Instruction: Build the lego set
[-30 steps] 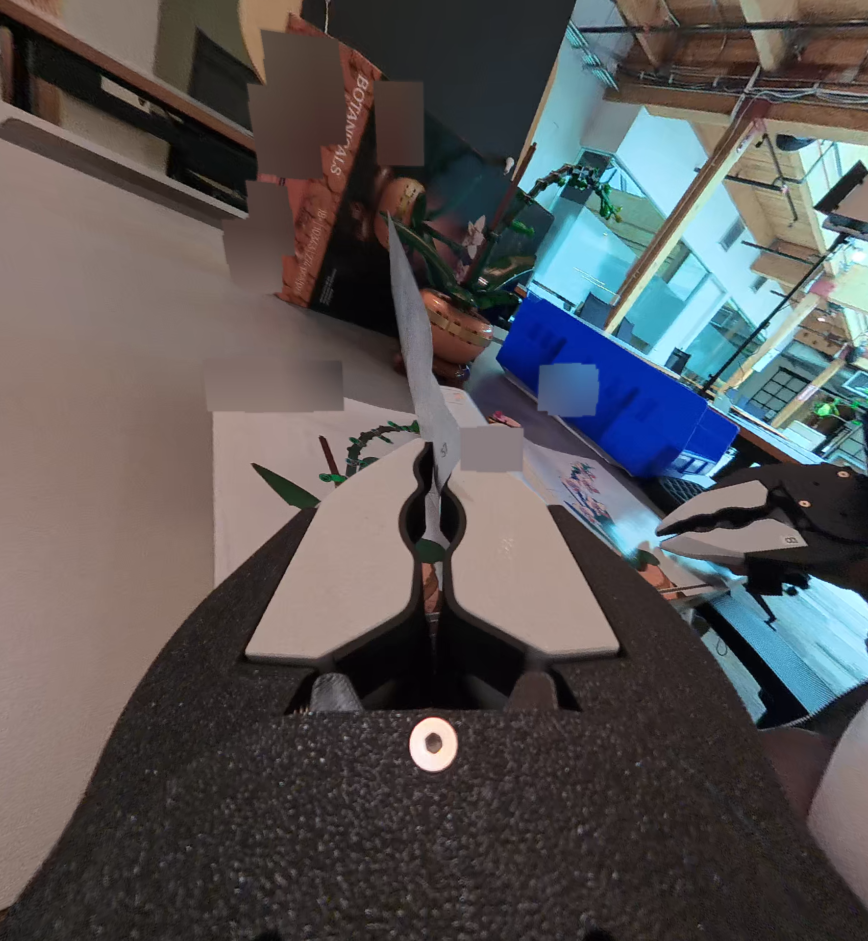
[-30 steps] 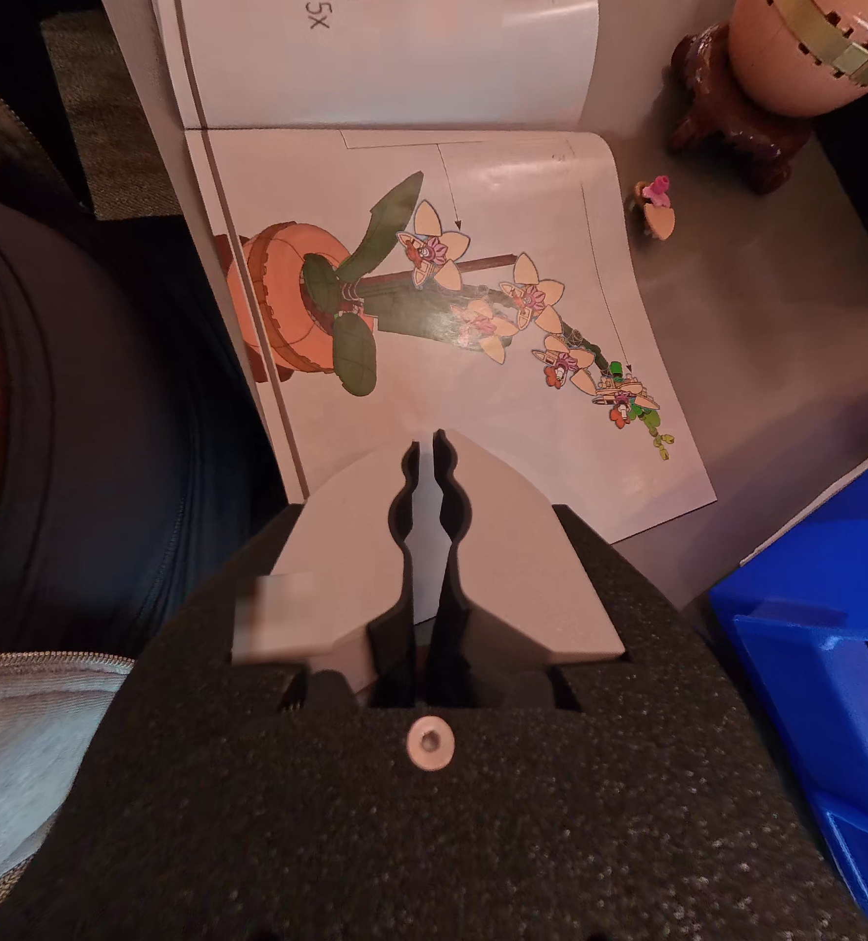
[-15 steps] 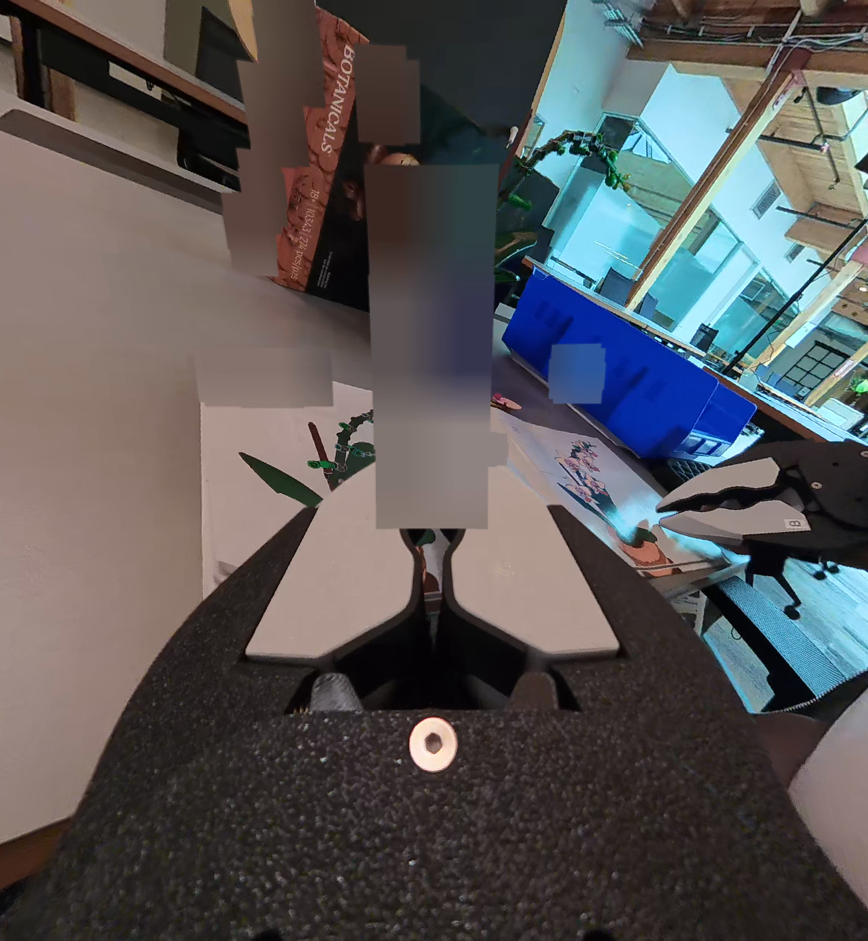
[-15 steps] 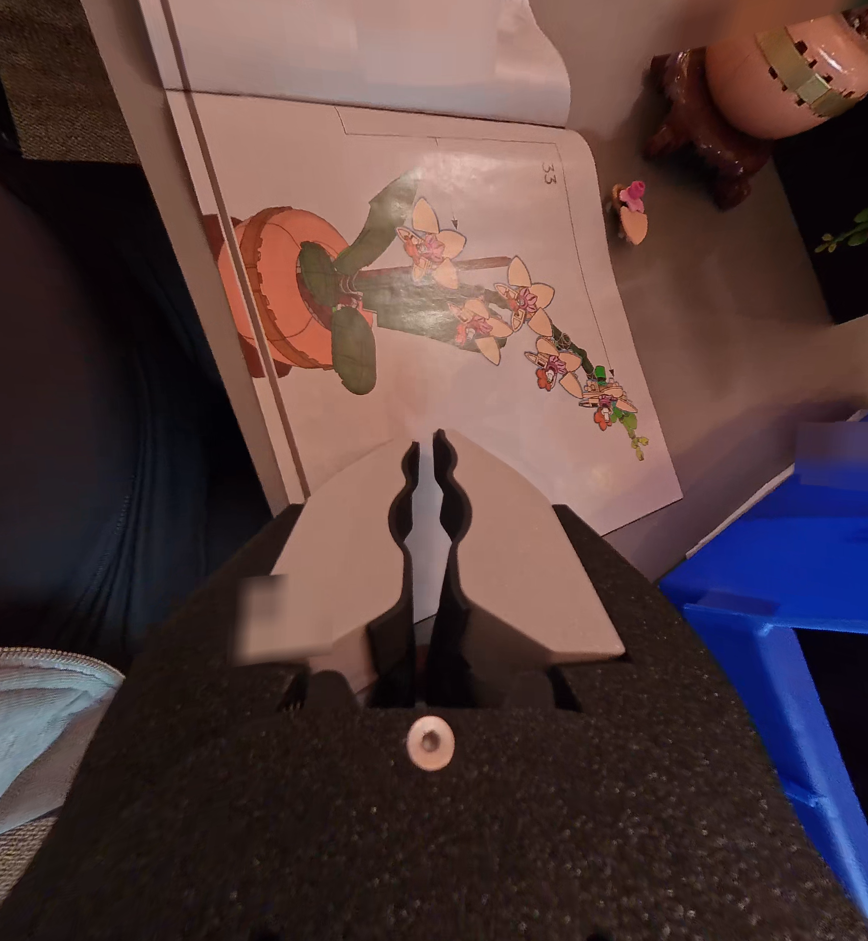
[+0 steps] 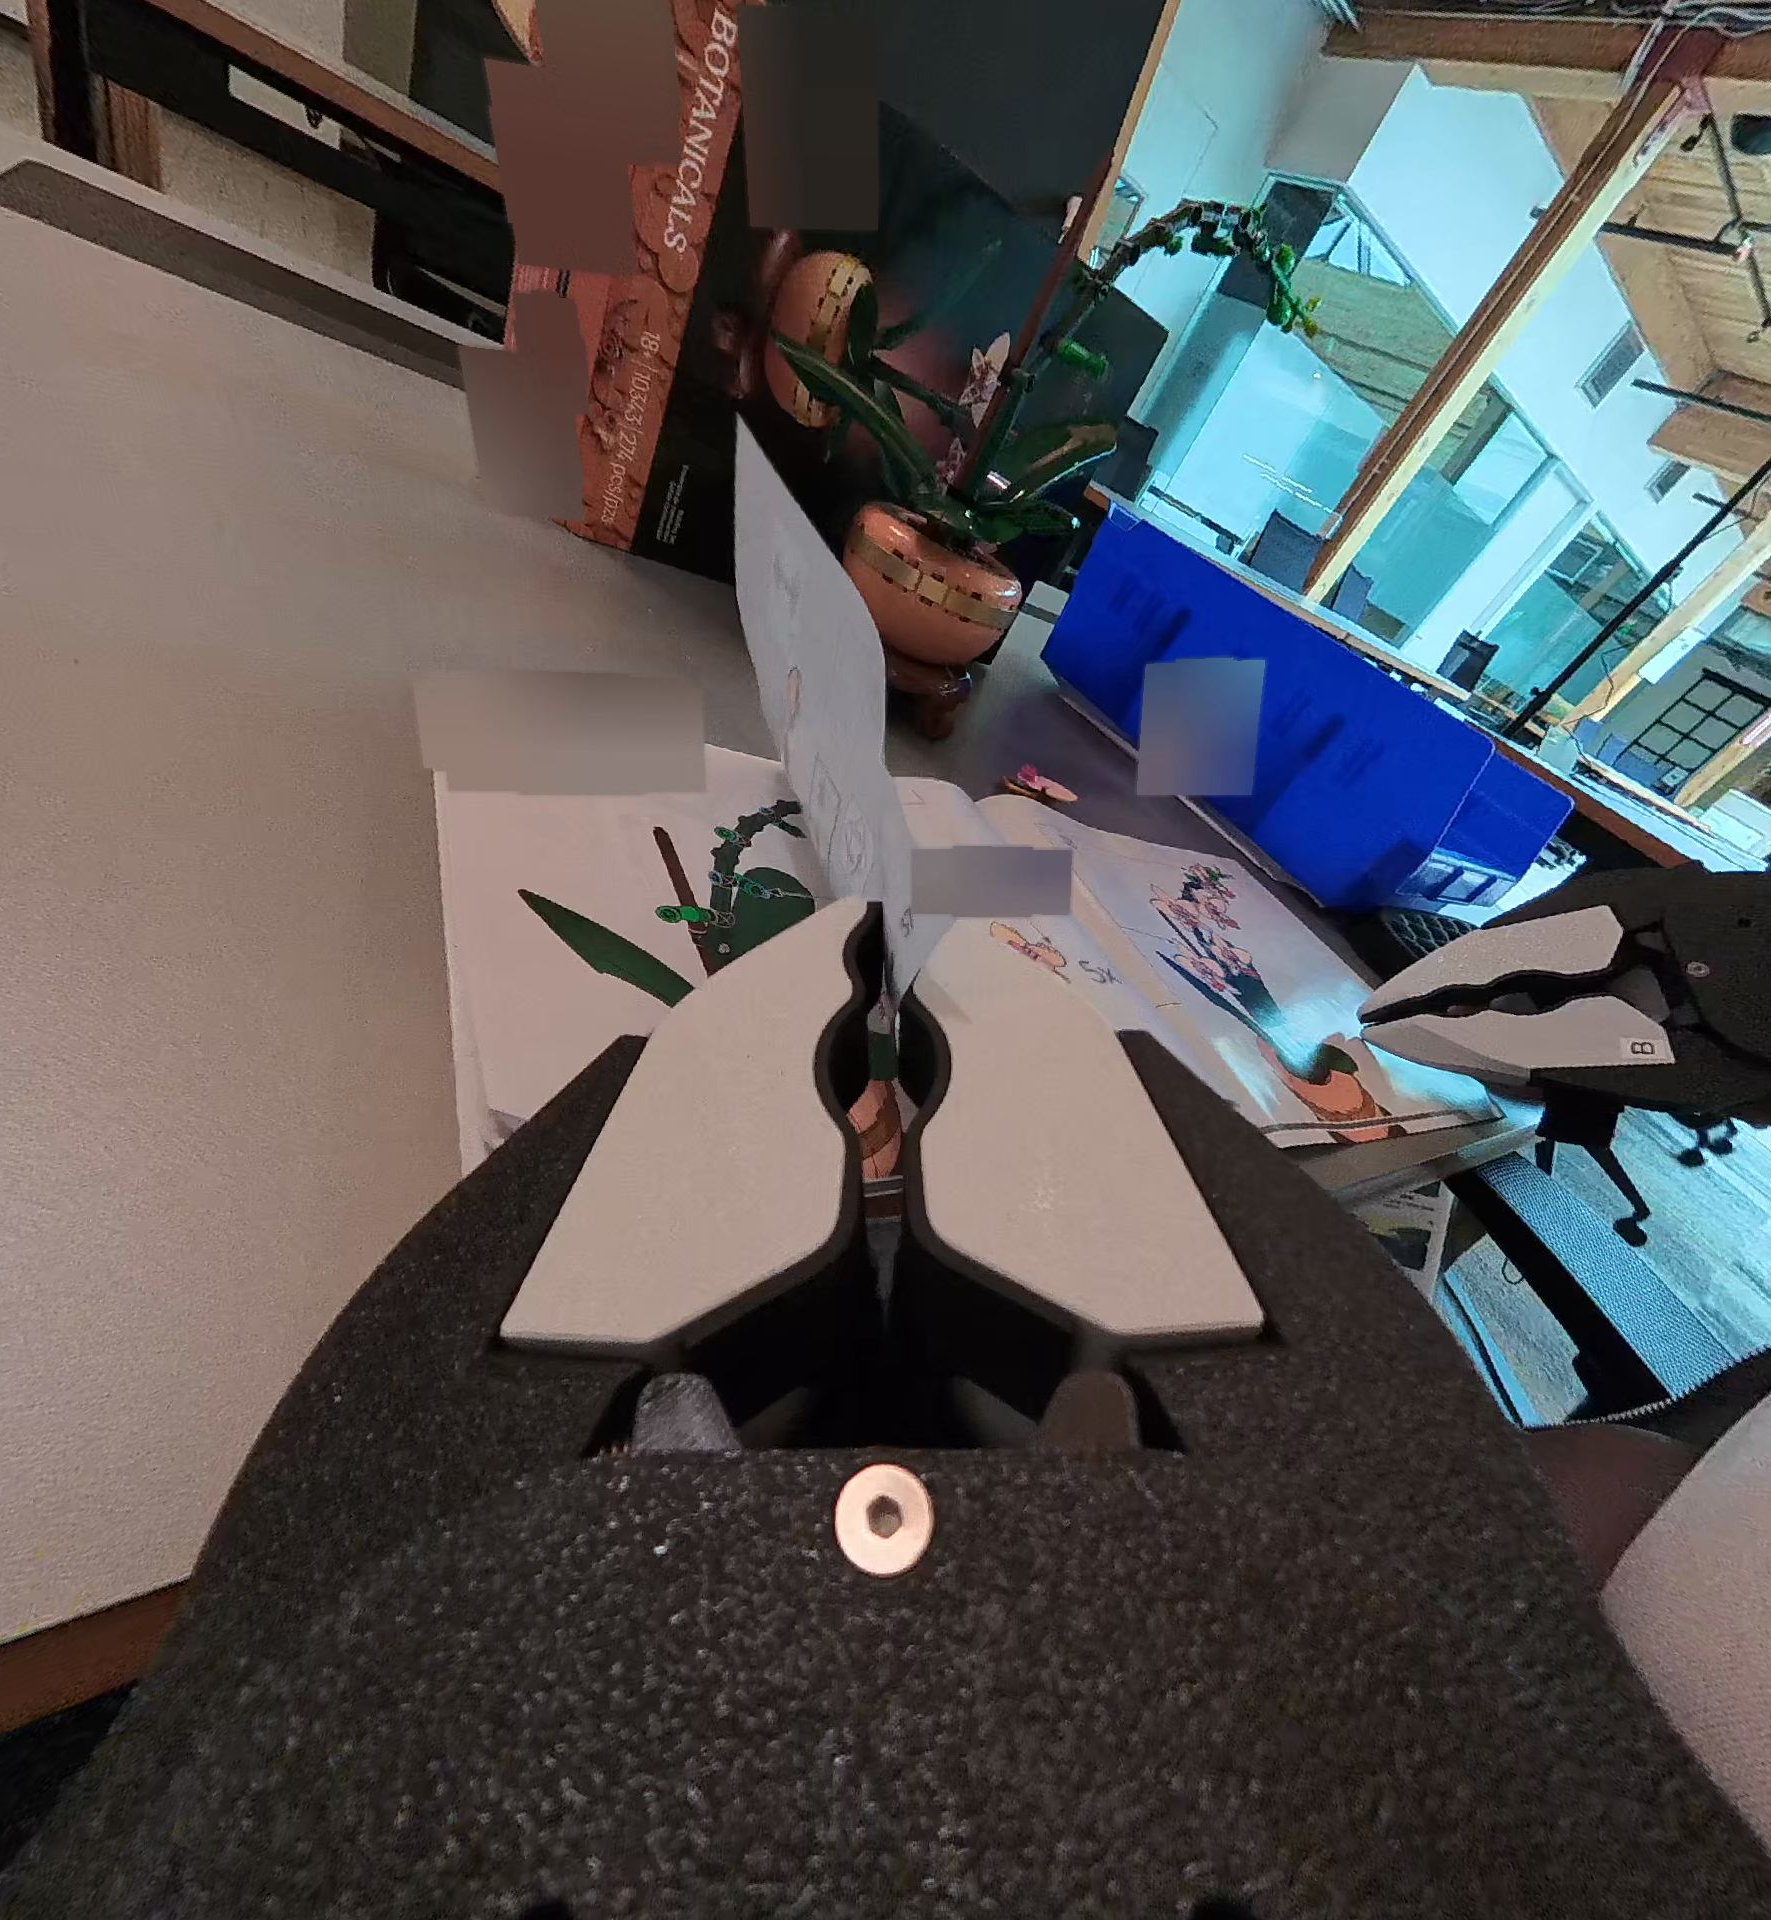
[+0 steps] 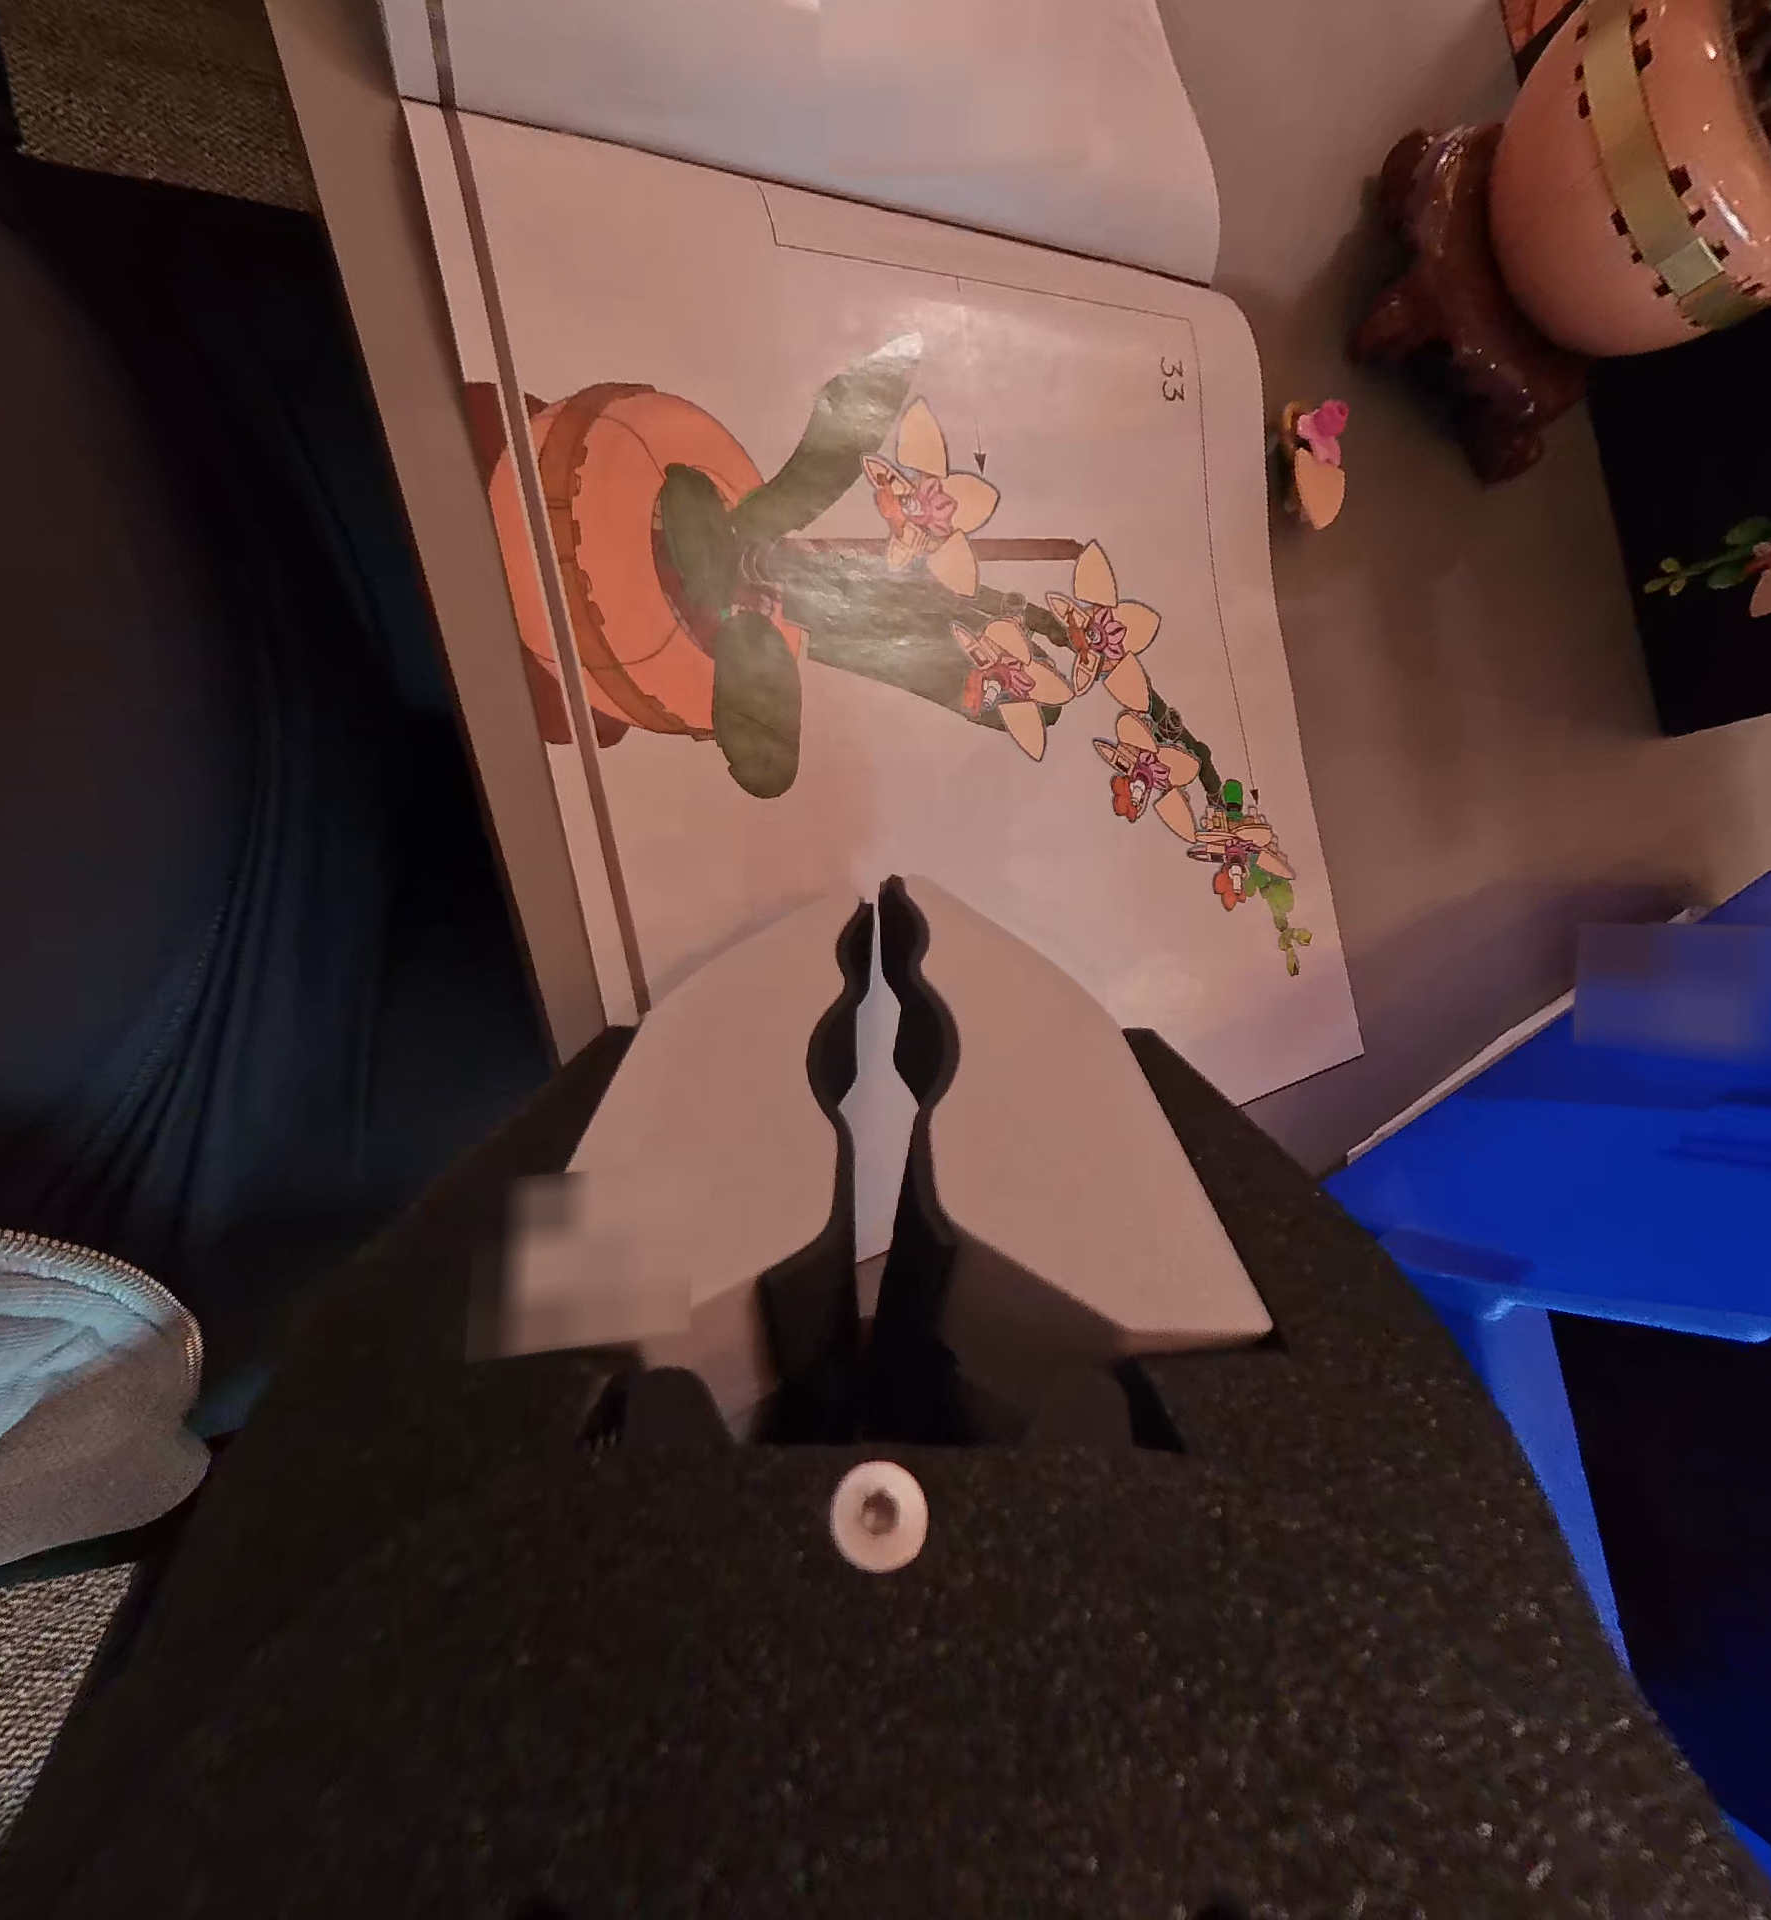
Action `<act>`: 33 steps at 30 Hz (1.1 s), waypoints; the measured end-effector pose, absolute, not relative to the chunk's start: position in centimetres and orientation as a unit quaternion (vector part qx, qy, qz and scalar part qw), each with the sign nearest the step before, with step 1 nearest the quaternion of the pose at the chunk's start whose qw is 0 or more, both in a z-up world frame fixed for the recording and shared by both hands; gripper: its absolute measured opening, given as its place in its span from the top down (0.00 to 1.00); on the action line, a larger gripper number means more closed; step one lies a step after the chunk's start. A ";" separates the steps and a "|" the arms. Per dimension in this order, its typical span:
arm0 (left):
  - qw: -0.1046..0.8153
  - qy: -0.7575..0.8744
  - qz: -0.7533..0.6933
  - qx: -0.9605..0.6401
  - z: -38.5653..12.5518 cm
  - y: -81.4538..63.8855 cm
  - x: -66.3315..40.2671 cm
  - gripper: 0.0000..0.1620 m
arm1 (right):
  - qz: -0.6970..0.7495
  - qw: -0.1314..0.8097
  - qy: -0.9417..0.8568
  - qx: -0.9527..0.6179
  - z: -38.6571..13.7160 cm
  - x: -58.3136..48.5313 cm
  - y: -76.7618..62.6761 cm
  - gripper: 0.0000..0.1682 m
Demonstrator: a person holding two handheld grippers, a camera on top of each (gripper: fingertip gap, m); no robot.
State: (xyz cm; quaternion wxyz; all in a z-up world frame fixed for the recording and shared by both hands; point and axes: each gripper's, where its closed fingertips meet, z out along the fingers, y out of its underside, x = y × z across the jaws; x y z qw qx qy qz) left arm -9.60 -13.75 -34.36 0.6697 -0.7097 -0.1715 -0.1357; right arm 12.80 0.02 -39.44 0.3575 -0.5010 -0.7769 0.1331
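My left gripper [image 5: 886, 925] is shut on the lower edge of one page [image 5: 819, 665] of the open instruction booklet [image 5: 1151, 935] and holds that page upright above the spread. My right gripper [image 6: 879, 899] is shut and empty, with its tips over the booklet's right page [image 6: 860, 312] near the table's front edge; it also shows in the left wrist view [image 5: 1380, 1023]. The built pink lego pot with its orchid stem [image 5: 928, 582] stands behind the booklet, and it shows in the right wrist view [image 6: 1639, 177]. A small loose pink flower piece [image 6: 1317, 457] lies beside the page.
The lego box [image 5: 673, 312] stands upright behind the pot. A blue bin [image 5: 1276, 748] sits right of the booklet, close to my right gripper [image 6: 1639, 1143]. A person's dark clothing [image 6: 133, 727] is at the table's front edge. The grey table [image 5: 185, 727] stretches to the left. The left gripper's tips are roughly 25 cm from the right gripper's. My right gripper's tips are some 15 cm from the small loose pink flower piece [image 6: 1317, 457].
My right gripper's fingertips have closed from a small gap to touching. My left gripper still holds the page, which now leans more to the left.
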 end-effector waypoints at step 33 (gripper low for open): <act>0.658 -0.196 -0.147 -0.712 -35.4 -14.3 -9.4 1.00 | 0.195 0.307 -0.756 -0.545 -38.3 12.8 0.3 0.96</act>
